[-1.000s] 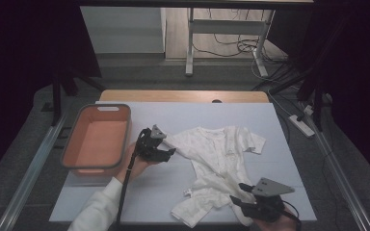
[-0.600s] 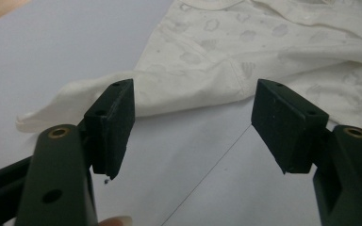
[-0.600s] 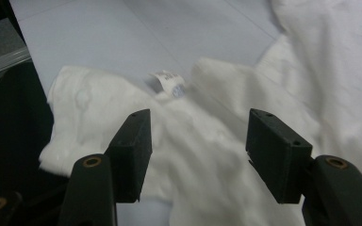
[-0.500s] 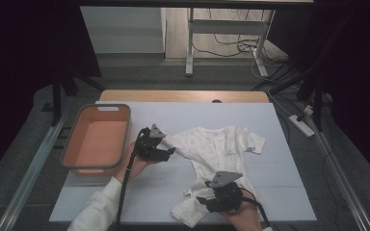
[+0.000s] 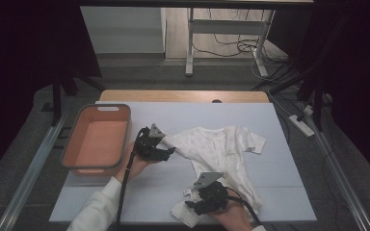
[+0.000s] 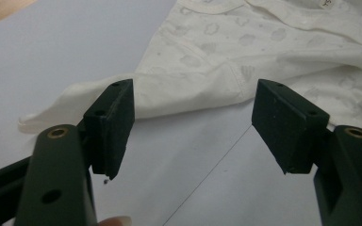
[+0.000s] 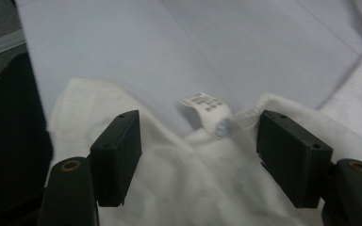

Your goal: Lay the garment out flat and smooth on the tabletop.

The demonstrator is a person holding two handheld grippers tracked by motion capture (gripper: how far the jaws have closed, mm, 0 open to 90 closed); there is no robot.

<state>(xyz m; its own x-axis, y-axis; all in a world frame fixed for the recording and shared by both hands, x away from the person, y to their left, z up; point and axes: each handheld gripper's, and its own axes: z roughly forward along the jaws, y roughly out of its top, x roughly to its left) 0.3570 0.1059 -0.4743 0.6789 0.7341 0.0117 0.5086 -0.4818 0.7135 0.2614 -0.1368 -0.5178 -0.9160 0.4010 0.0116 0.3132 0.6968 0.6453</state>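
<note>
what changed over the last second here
The right gripper moved left along the table's near edge, from the right of the garment's bottom hem onto it. Its open jaws now straddle the hem beside the label, nothing gripped yet. The left gripper stayed open at the left sleeve. The garment and the bin stayed where they were.

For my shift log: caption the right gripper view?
Open right gripper poised over white baby garment beside its care label.
</note>
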